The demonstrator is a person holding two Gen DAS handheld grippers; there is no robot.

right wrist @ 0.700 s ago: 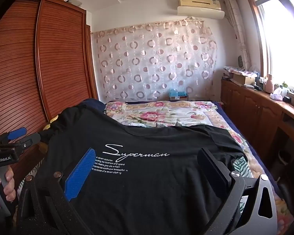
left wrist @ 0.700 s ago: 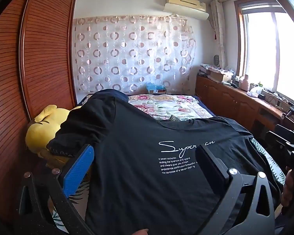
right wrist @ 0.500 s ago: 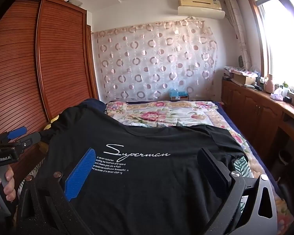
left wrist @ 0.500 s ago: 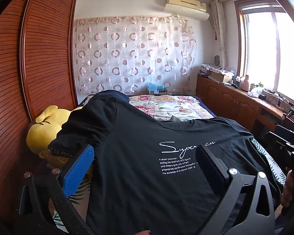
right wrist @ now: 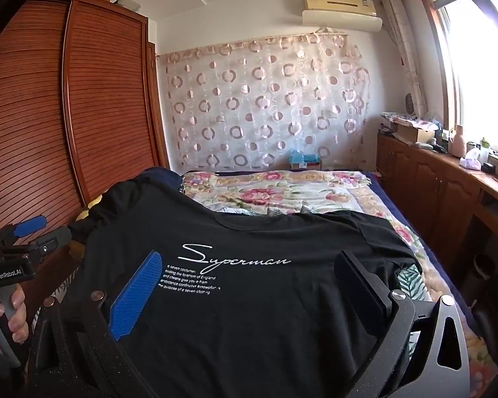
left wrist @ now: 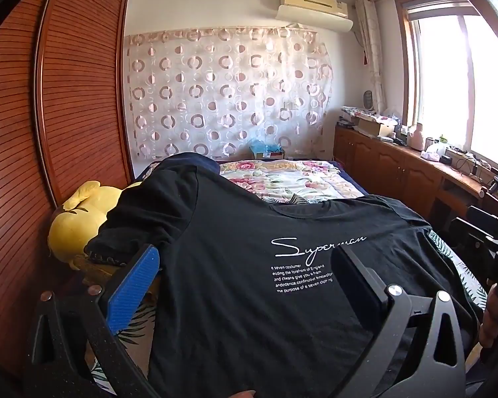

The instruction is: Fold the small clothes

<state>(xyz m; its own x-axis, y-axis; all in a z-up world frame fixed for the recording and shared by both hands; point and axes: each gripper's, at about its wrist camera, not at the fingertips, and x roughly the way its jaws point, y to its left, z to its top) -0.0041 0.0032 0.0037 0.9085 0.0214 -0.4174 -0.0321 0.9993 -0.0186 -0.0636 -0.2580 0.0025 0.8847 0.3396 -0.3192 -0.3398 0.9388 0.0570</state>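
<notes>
A black T-shirt (left wrist: 232, 219) with a white "Superman" print lies spread face up on the bed, collar towards the far end. My left gripper (left wrist: 244, 255) hovers open over the shirt's lower left part, its blue pad (left wrist: 132, 292) near the left sleeve. My right gripper (right wrist: 249, 260) hovers open over the shirt (right wrist: 282, 232) near the print, with nothing pinched between its fingers. The left gripper (right wrist: 46, 232), held by a hand, shows at the left edge of the right wrist view. One sleeve drapes over the bed's left side.
A yellow plush toy (left wrist: 79, 222) lies by the left sleeve, against the wooden wardrobe (left wrist: 66, 116). A floral quilt (left wrist: 292, 179) covers the far half of the bed. Wooden cabinets (right wrist: 448, 192) with clutter on top run along the right under the window.
</notes>
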